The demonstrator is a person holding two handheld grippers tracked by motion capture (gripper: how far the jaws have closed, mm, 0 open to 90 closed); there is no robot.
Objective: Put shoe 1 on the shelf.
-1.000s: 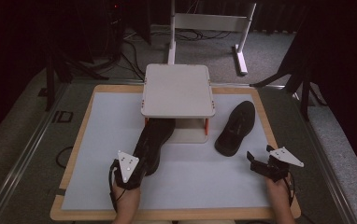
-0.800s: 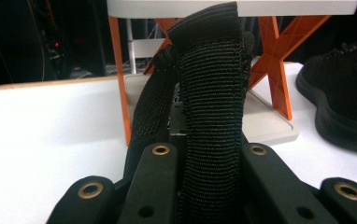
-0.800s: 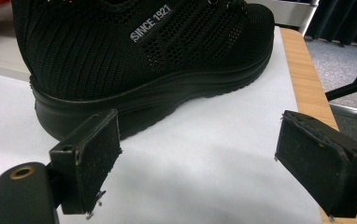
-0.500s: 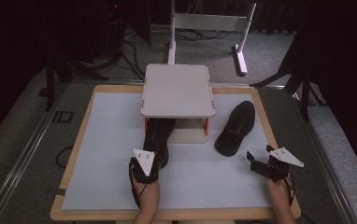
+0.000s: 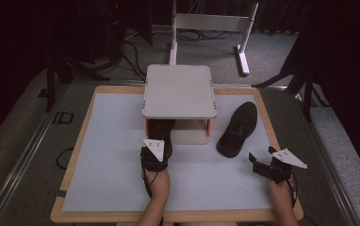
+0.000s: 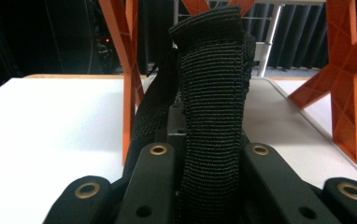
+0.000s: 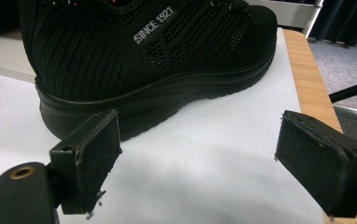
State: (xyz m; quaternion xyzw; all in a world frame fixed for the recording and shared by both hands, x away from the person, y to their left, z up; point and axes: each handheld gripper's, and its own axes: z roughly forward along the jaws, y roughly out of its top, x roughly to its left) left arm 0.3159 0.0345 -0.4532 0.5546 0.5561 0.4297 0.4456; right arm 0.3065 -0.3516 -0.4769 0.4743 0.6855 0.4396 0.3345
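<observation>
The left hand-held gripper (image 5: 157, 149) is clamping the heel of a black shoe (image 5: 161, 132); in the left gripper view its jaws are pressing on both sides of the woven heel tab (image 6: 211, 107), which is standing upright between them. This shoe is lying with its toe tucked under the stand (image 5: 179, 90), at about 12 o'clock from the left hand-held gripper, and only its heel end is poking out from below the stand's top plate in the high view. The stand's orange legs (image 6: 131, 79) are rising on either side of the shoe in the left gripper view, and its pale lower shelf is lying beneath.

The right hand-held gripper (image 5: 263, 165) is hovering low over the counter (image 5: 107, 155) with its jaws standing wide apart and nothing between them. Its pads (image 7: 97, 161) are facing the second shoe (image 5: 238, 128), which is resting on its sole at about 11 o'clock from that hand-held gripper, apart from it. In the right gripper view this second shoe (image 7: 153, 60) is showing its side, with white lettering on the mesh and a thick black sole.

The second shoe is sitting just beside the stand, at about 4 o'clock from it, toe pointing toward the far edge. The white mat is covering most of the wood-rimmed counter, and the person's forearms are coming in from 6 o'clock.
</observation>
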